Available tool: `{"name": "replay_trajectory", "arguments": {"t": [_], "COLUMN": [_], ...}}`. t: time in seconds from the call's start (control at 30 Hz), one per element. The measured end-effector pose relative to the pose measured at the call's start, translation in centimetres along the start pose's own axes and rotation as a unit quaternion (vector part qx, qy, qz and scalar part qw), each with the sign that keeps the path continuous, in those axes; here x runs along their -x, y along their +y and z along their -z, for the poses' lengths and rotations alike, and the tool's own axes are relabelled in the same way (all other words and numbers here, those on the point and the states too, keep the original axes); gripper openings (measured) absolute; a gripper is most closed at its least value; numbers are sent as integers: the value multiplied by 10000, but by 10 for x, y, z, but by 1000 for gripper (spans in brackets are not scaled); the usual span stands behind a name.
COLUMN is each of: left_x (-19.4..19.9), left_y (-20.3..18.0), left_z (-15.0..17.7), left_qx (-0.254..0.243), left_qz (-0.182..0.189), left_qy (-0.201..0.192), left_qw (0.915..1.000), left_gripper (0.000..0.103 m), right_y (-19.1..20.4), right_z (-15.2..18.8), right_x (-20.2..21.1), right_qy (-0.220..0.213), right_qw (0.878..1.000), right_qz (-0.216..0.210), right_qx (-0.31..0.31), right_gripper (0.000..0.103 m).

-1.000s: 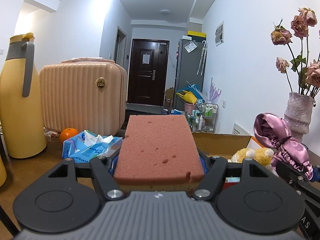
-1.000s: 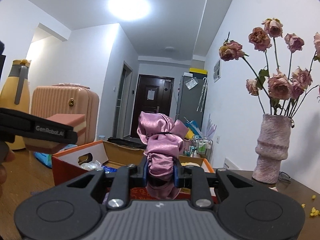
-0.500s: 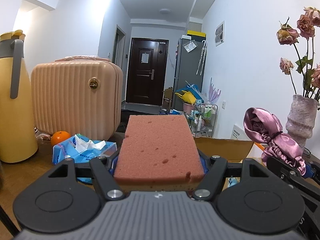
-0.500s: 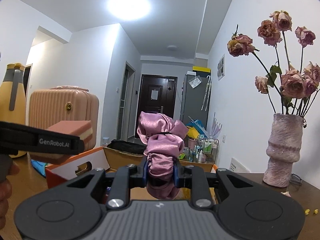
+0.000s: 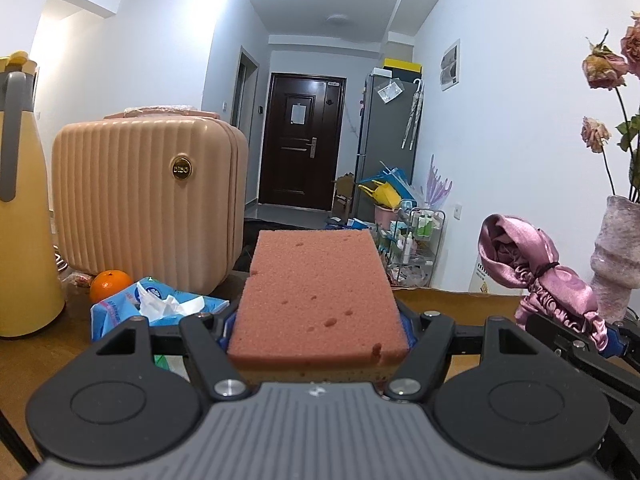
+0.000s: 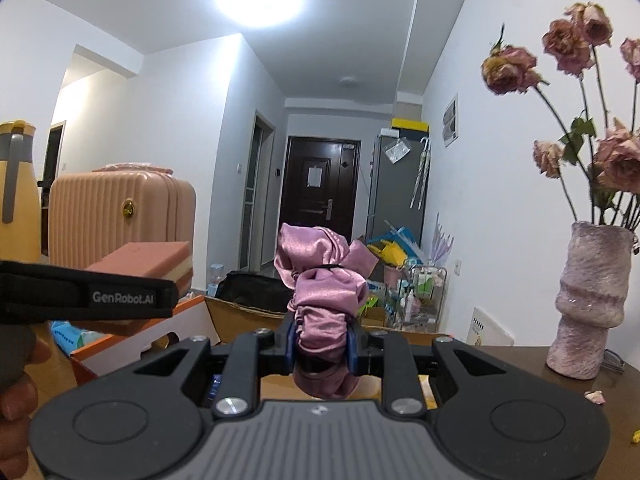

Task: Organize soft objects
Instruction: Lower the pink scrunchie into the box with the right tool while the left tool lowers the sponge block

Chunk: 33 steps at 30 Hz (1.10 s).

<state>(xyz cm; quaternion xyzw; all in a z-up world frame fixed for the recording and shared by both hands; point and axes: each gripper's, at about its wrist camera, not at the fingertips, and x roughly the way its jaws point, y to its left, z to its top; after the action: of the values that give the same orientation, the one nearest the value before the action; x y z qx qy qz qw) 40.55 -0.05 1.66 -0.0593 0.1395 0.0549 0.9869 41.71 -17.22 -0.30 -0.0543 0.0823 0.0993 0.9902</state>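
My left gripper (image 5: 318, 330) is shut on a pink sponge (image 5: 316, 296) and holds it level above the table. The sponge also shows at the left of the right wrist view (image 6: 148, 262). My right gripper (image 6: 322, 344) is shut on a bunched pink satin cloth (image 6: 324, 280), which also shows at the right of the left wrist view (image 5: 536, 272). An open cardboard box with an orange outer side (image 6: 120, 348) lies below and ahead of both grippers; its inside is mostly hidden.
A pink ribbed suitcase (image 5: 144, 200), a yellow jug (image 5: 20, 220), an orange (image 5: 110, 284) and a blue tissue pack (image 5: 156, 308) stand at the left. A vase of dried roses (image 6: 588, 300) stands at the right on the wooden table (image 6: 520, 368).
Both grippers have risen and tilted up a little with their loads still held. The box's contents and the yellow plush toy have dropped out of sight.
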Motion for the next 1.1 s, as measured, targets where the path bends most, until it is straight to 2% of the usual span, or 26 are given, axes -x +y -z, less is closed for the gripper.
{"name": "replay_trajectory", "arguments": {"t": [0.43, 0.87, 1.1], "left_x": [-30, -49, -53], "left_y": [-6, -14, -15], "left_z": [1, 6, 14], "left_qx": [-149, -406, -515], "left_qz": [0, 26, 27], "left_qy": [125, 202, 294], "left_qw": [9998, 9990, 9982], "left_gripper": [71, 71, 72], "right_y": [-1, 17, 31], "right_z": [-8, -4, 1], "right_x": [-45, -67, -67], "right_qy": [847, 1295, 1318], "right_qw": [9963, 9912, 9892], "right_qz": [-152, -63, -15], "right_qx": [-71, 268, 642], "right_gripper": [24, 27, 27]}}
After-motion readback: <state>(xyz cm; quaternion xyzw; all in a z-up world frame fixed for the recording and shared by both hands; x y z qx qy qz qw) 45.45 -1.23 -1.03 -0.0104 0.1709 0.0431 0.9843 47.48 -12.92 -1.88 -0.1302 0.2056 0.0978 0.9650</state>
